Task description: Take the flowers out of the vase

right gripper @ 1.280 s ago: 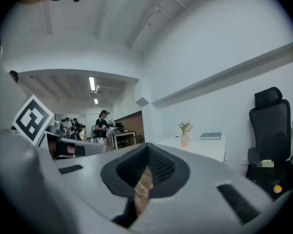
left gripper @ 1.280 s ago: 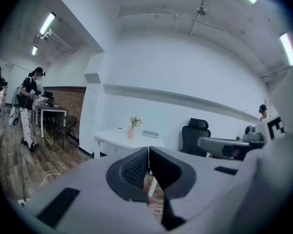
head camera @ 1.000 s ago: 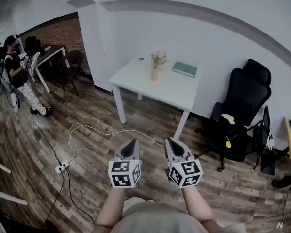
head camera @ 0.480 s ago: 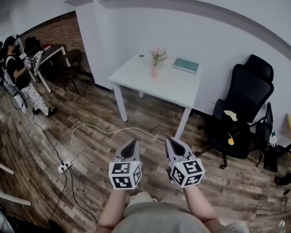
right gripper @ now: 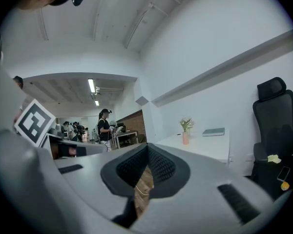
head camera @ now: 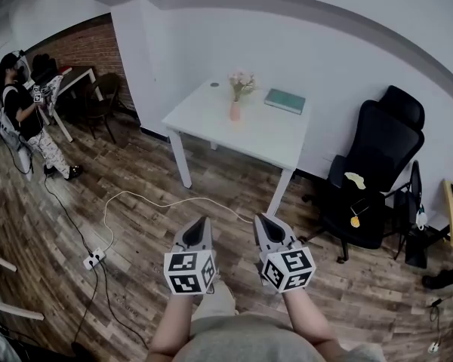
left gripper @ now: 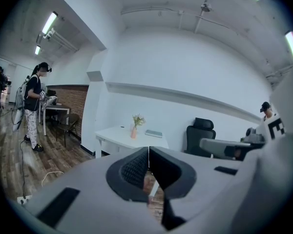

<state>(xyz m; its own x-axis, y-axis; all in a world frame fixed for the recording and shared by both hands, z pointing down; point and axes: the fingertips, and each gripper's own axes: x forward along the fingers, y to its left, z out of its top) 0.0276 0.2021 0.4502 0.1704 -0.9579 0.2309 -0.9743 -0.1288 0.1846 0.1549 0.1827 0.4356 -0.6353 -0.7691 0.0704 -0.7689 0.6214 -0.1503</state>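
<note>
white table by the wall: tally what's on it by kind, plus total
vase: 1
flower bunch: 1, standing in the vase
book: 1
small dark item: 1, too small to identify
Total: 4

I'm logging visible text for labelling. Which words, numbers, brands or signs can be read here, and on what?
None readable in any view.
Book on the table: any cover print too small to read.
Vase: no label made out.
Left cube and right cube: black-and-white square markers only, no letters.
</note>
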